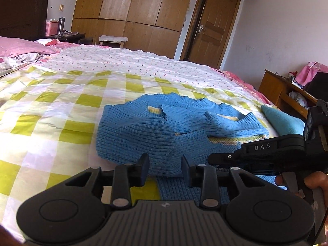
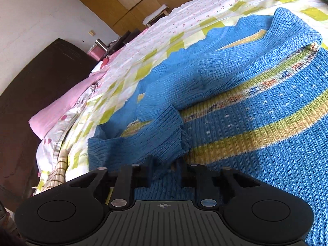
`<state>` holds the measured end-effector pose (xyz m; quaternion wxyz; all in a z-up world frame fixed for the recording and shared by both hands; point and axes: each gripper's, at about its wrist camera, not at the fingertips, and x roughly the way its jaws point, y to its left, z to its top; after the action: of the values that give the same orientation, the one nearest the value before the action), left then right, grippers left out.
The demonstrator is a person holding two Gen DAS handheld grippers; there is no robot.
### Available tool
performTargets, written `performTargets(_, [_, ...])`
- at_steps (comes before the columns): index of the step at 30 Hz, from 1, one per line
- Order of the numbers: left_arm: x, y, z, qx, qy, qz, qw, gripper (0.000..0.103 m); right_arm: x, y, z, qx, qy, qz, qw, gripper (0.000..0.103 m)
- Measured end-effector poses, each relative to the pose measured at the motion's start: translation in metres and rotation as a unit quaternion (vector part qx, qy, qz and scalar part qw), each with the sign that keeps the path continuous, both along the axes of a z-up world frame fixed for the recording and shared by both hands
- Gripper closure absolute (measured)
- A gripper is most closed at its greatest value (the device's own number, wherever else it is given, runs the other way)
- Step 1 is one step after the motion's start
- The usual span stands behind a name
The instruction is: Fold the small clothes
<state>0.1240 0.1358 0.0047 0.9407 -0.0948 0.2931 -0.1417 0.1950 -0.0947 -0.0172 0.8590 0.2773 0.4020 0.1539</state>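
- Small blue ribbed knit sweater with yellow-green stripes (image 1: 155,127) lies on the checked yellow-white bedsheet (image 1: 51,110), toward the bed's near edge, both sleeves crossed over the chest.
- My left gripper (image 1: 165,169) is open, empty, at the hem.
- My right gripper (image 2: 167,171) is parted around hem fabric; grip unclear.
- Soft, light, stretchy knit; I'd pinch the hem corners.

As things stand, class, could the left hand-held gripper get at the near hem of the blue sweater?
Probably yes: the left hand-held gripper is open right at the blue sweater, with nothing between; the right hand-held gripper sits beside it.
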Motion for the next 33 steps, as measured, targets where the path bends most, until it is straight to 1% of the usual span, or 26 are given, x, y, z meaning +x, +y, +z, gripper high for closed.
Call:
performTargets(1, [0.0,0.001,0.0,-0.002,-0.001,0.002,1.0,0.063,0.0,0.0,0.004,-0.001,-0.005,0.0,1.0,0.097])
performTargets(2, [0.0,0.002,0.001,-0.004,-0.002,0.003,1.0,0.063,0.0,-0.001,0.009,-0.002,-0.014,0.0,1.0,0.098])
performTargets(5, [0.0,0.005,0.002,-0.007,-0.007,0.012,0.9999,0.06,0.002,-0.005,0.032,0.003,-0.048,0.007,0.999,0.099])
performTargets(9, [0.002,0.006,0.001,-0.002,-0.009,0.022,0.9997,0.057,0.012,-0.016,0.07,0.009,-0.097,0.011,0.995,0.099])
performTargets(12, [0.007,0.004,0.002,-0.004,-0.008,0.031,0.9995,0.055,0.024,-0.033,0.097,0.015,-0.128,0.003,0.992,0.099])
performTargets(15, [0.017,-0.002,0.009,-0.009,-0.012,0.028,0.9995,0.054,0.036,-0.052,0.121,0.012,-0.157,-0.012,0.987,0.099])
performTargets(19, [0.036,-0.024,0.022,0.026,-0.036,0.011,0.9989,0.051,0.052,-0.078,0.147,-0.001,-0.192,-0.035,0.981,0.099])
performTargets(22, [0.053,-0.041,0.028,0.04,-0.048,-0.004,0.9981,0.05,0.064,-0.101,0.158,-0.007,-0.208,-0.052,0.977,0.099])
performTargets(25, [0.066,-0.061,0.027,0.052,-0.054,-0.018,0.9971,0.049,0.063,-0.126,0.155,0.004,-0.221,-0.072,0.973,0.099])
performTargets(27, [0.072,-0.07,0.022,0.059,-0.051,-0.024,0.9966,0.048,0.058,-0.146,0.14,0.001,-0.22,-0.094,0.971,0.099])
performTargets(29, [0.079,-0.08,0.012,0.068,-0.038,-0.031,0.9965,0.047,0.057,-0.162,0.117,0.002,-0.199,-0.098,0.975,0.099])
performTargets(30, [0.082,-0.085,0.006,0.076,-0.029,-0.034,0.9961,0.047,0.057,-0.169,0.099,-0.007,-0.177,-0.108,0.978,0.099])
performTargets(33, [0.09,-0.094,-0.012,0.108,0.002,-0.037,0.9935,0.047,0.06,-0.174,0.055,-0.057,-0.119,-0.108,0.985,0.099])
